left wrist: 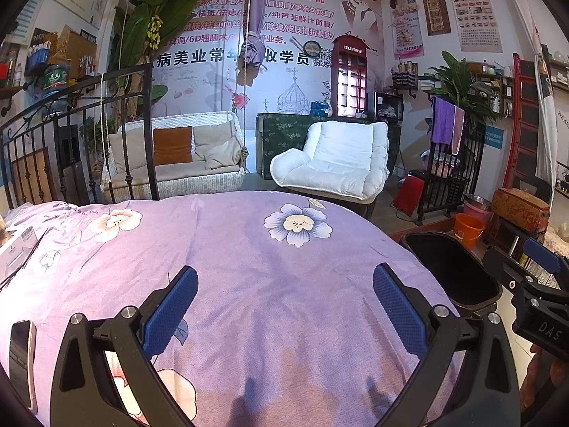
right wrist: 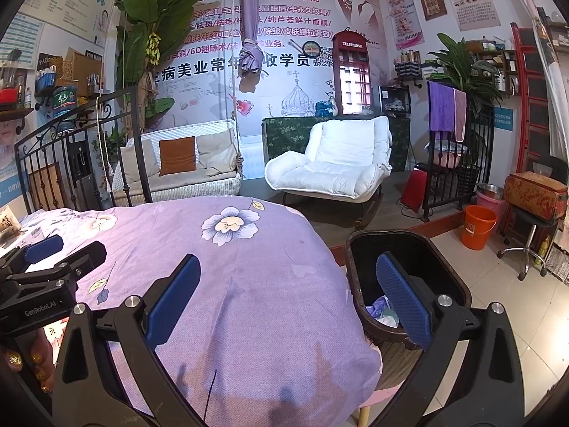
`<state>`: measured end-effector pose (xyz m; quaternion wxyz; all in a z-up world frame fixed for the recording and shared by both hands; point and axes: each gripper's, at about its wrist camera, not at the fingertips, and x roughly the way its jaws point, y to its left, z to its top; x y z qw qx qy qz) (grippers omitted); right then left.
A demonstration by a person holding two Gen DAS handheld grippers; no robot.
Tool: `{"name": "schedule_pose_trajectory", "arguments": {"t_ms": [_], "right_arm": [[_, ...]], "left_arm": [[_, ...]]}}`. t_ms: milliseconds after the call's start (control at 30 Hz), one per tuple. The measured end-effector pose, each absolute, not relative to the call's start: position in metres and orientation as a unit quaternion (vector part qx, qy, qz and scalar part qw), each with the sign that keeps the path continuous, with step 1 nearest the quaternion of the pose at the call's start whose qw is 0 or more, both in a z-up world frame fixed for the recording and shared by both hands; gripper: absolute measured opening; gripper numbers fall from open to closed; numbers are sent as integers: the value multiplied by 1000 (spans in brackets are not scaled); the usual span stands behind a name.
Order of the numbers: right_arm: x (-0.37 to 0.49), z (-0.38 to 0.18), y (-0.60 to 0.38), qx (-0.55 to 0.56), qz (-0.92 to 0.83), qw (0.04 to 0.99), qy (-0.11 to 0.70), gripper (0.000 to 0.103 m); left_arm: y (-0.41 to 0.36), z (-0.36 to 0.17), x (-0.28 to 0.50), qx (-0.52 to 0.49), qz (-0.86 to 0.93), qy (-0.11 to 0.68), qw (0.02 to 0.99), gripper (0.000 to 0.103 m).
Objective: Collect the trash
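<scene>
Trash bin beside bed holds wrappers; both grippers spread, empty.

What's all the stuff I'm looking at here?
purple floral bedspread: one, lilac with pale flowers, foreground
dark trash bin: one, black-brown, open, right of the bed, crumpled wrappers inside
phone: one, dark screen, bed's left edge
white padded armchair: one, beyond the bed
wicker swing seat: one, white, orange cushion
red telephone-booth cabinet: one, back wall
orange bucket: one, floor right
left gripper: black with blue pads, open, empty
right gripper: same, open, empty
</scene>
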<state>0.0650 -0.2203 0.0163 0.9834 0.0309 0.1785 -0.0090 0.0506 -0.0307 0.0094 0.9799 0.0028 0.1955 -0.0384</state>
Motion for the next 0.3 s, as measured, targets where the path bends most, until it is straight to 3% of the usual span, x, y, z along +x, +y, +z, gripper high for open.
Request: {"name": "schedule_pose_trajectory", "arguments": {"t_ms": [300], "right_arm": [[65, 15, -219, 32, -9, 983, 178, 98]], "left_arm": [[-40, 7, 47, 1, -32, 200, 979, 98]]}}
